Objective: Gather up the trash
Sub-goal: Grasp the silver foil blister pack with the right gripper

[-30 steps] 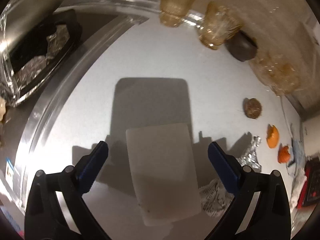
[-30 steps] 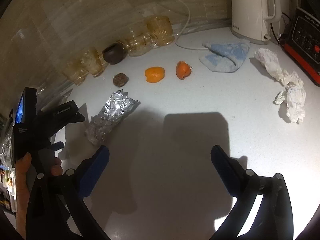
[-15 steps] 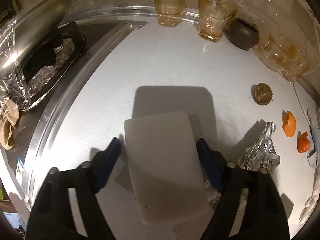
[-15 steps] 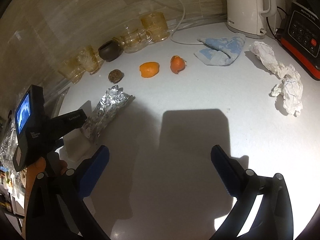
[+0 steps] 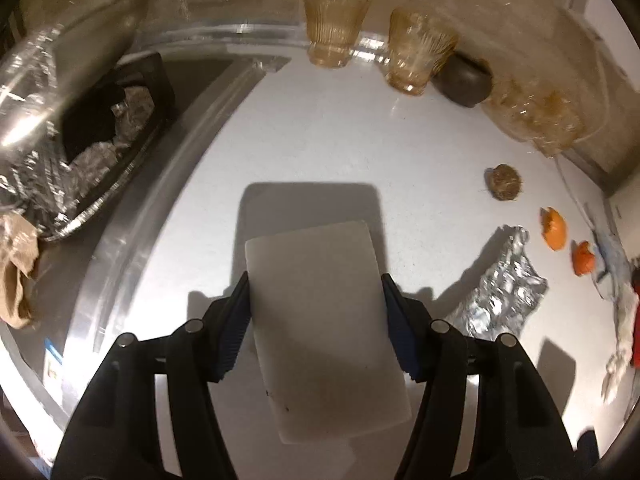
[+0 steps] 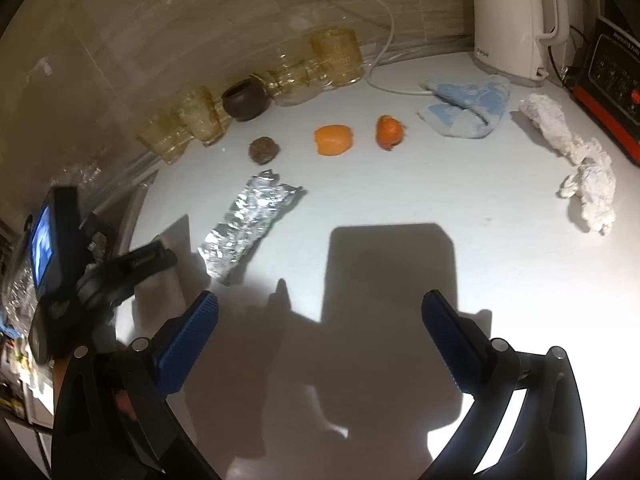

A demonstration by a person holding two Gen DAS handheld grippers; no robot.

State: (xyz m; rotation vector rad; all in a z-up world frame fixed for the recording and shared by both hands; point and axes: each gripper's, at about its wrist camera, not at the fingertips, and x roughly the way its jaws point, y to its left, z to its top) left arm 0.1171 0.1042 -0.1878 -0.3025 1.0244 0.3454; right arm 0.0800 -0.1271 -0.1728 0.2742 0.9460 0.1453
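My left gripper (image 5: 315,278) has its blue pads against both long sides of a white foam block (image 5: 320,312); the jaws are still closing on it. The block hangs slightly above the white counter (image 5: 320,132), over its own shadow. In the right wrist view this gripper (image 6: 132,268) shows at the left, mostly hiding the block (image 6: 160,292). My right gripper (image 6: 319,299) is open over bare counter with nothing between its fingers. Crumpled foil (image 5: 500,292) (image 6: 248,220) lies right of the block. Two orange peels (image 6: 333,140) (image 6: 388,132), a brown lump (image 6: 263,149) and crumpled white paper (image 6: 576,160) lie farther off.
Amber glasses (image 5: 334,28) and a dark bowl (image 5: 464,82) line the back wall. A sink (image 5: 132,208) at the left holds a black tray with foil (image 5: 108,128). A blue cloth (image 6: 464,108), a white kettle (image 6: 516,20) and a black-and-red appliance (image 6: 612,76) stand at the right.
The left jaws have come in from wide open onto the sides of the white block, and the block has risen a little. The right gripper stays open and in place.
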